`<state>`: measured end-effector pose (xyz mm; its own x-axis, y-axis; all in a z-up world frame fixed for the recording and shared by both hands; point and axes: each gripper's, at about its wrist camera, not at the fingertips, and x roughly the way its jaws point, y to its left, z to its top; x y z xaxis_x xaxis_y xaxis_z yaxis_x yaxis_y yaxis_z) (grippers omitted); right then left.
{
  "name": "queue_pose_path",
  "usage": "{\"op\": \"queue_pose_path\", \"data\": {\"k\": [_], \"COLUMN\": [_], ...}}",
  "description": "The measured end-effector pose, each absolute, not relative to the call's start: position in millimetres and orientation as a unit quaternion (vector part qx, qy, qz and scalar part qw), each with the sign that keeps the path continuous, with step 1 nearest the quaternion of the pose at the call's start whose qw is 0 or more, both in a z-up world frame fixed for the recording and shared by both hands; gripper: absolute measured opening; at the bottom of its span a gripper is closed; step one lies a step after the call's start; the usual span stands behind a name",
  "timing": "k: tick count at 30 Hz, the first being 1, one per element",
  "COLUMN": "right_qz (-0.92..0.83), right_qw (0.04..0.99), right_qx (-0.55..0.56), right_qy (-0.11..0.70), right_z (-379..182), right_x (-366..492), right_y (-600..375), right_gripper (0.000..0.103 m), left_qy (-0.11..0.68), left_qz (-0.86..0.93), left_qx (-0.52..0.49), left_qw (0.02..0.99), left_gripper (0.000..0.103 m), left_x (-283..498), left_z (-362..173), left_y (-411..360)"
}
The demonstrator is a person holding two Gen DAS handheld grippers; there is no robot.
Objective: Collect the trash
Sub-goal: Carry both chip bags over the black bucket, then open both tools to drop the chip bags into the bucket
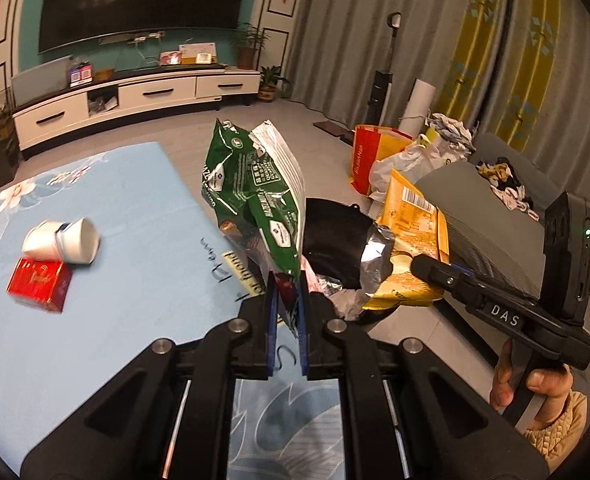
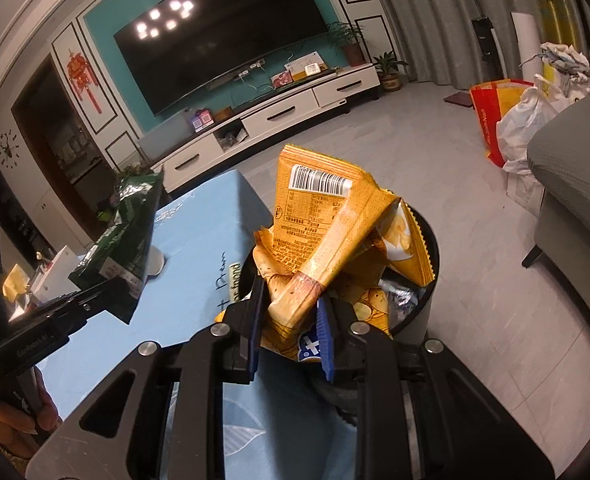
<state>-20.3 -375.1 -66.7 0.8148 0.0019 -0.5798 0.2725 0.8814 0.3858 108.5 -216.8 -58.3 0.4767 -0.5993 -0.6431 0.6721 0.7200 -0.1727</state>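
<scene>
My left gripper (image 1: 287, 280) is shut on the bottom corner of a green snack bag (image 1: 255, 192), which stands up above the right edge of the blue tablecloth (image 1: 115, 280). My right gripper (image 2: 291, 304) is shut on a crumpled yellow chip bag (image 2: 335, 232), held over the round black trash bin (image 2: 427, 304) beside the table. In the left wrist view the yellow chip bag (image 1: 411, 224) hangs over the black trash bin (image 1: 331, 240), and the right gripper's finger (image 1: 431, 268) shows below it. The green snack bag (image 2: 127, 236) appears at left in the right wrist view.
A white paper cup (image 1: 67, 240) lies on its side on the tablecloth against a red box (image 1: 39, 284). A grey sofa (image 1: 487, 224) stands right of the bin. Red and white bags (image 1: 379, 156) sit on the floor behind it. A TV cabinet (image 1: 135, 100) lines the far wall.
</scene>
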Motion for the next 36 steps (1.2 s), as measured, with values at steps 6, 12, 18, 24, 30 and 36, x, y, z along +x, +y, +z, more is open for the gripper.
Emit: {"op": "queue_pose_path", "data": {"k": [6,12,18,24,30,36], "right_qz": [-0.089,-0.1,-0.103,-0.104,-0.105,-0.113], "right_qw": [0.925,0.923,0.918,0.913,0.91,0.905], "right_qx": [0.221,0.21,0.202,0.2,0.199,0.206], "right_qy": [0.298,0.306,0.325,0.339,0.349,0.354], "right_z": [-72,-78,-88,-98,-104,-109], "right_x": [-10,-1,12,24,34,35], "right_y": [-387,-391,-393,-395,-399,-403], "right_gripper": [0.024,0.024,0.024,0.024,0.025,0.043], "left_qy": [0.358,0.369,0.385,0.404,0.414,0.407], "left_qz": [-0.385,-0.394,-0.394,-0.391,-0.393,-0.391], "left_qx": [0.062,0.067,0.07,0.081,0.092,0.088], "left_qw": [0.849,0.839,0.831,0.823,0.816,0.821], "left_gripper": [0.01,0.01,0.01,0.01,0.01,0.05], "left_x": [120,134,149,161,170,169], "left_z": [-67,-79,-92,-109,-119,-118], "left_y": [-244,-263,-280,-293,-306,-307]}}
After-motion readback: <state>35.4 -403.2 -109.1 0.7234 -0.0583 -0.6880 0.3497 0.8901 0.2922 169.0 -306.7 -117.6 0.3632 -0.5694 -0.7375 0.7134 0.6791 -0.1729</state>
